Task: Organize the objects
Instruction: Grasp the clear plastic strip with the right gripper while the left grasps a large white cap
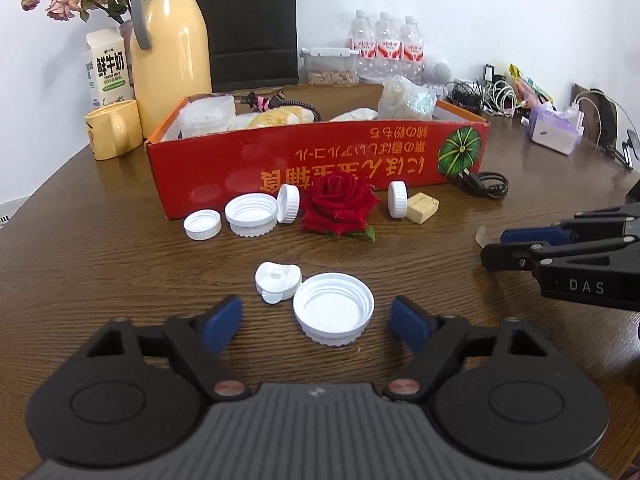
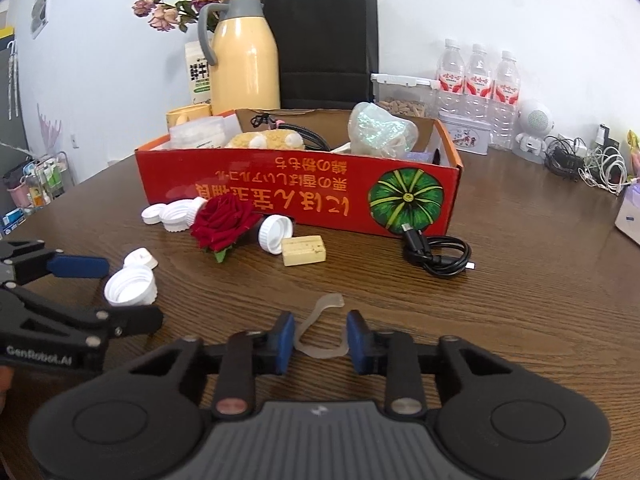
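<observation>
Left gripper [image 1: 316, 322] was low over the wooden table [image 1: 120, 264], jaws standing wide, with a large white cap [image 1: 333, 314] lying open side up between the blue pads, nearer the right one; no pad touched it. A smaller white flip-top cap [image 1: 278, 282] lay touching that cap on its far left.

Right gripper [image 2: 320, 340] had its jaws narrowed around a translucent curved plastic strip [image 2: 320, 330] lying on the table. The strip's near loop sat between the pads; whether the pads pressed on it could not be told.

Beyond these, along the near wall of the red cardboard box [image 1: 320, 148]: three white caps [image 1: 250, 214] clustered at left, a red rose head [image 1: 340, 204] just beside them, then another white cap on edge [image 1: 398, 199] touching a pale wooden block [image 1: 422, 206]. A coiled black cable [image 2: 438, 254] lay at the box's right corner. The box held mixed soft items and a crumpled iridescent bag [image 2: 378, 130].

Behind the box stood a yellow thermos jug [image 1: 170, 48], yellow mug [image 1: 112, 128], milk carton [image 1: 108, 66] and three water bottles [image 1: 386, 42].
</observation>
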Available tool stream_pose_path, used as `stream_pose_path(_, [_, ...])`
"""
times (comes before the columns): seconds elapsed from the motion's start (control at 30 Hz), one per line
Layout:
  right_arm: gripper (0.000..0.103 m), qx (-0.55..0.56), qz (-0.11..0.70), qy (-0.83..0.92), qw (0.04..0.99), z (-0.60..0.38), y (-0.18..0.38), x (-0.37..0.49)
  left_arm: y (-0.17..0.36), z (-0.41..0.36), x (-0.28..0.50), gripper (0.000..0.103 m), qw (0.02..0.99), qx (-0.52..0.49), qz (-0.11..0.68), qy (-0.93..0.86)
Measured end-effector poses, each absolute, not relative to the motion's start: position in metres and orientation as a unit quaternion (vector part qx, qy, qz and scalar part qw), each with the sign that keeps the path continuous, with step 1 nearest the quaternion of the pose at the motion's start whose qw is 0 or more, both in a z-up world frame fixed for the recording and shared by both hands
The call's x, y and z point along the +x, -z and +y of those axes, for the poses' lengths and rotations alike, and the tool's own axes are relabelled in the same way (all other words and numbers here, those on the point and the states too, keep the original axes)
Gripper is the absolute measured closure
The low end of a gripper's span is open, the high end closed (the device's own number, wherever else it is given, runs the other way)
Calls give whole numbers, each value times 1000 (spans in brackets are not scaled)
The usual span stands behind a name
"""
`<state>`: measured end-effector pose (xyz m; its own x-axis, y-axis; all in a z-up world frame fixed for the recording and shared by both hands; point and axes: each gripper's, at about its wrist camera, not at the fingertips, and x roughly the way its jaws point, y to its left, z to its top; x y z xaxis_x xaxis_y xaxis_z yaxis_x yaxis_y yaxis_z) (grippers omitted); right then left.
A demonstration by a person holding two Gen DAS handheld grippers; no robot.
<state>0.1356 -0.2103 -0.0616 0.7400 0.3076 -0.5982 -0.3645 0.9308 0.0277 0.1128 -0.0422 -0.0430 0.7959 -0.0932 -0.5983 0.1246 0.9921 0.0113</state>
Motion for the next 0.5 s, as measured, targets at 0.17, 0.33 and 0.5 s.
stream_pose_path(0.17, [90, -50, 311, -185, 931, -208, 61, 134, 43, -44, 109, 57, 951, 29, 300, 67])
stream_pose_path(0.33, [98, -49, 307, -185, 932, -208, 61, 133, 43, -44, 108, 62, 951, 28, 297, 76])
stream_pose_path(0.5, [101, -42, 295, -192, 935, -206, 59, 128, 42, -45, 107, 62, 952, 25, 296, 76])
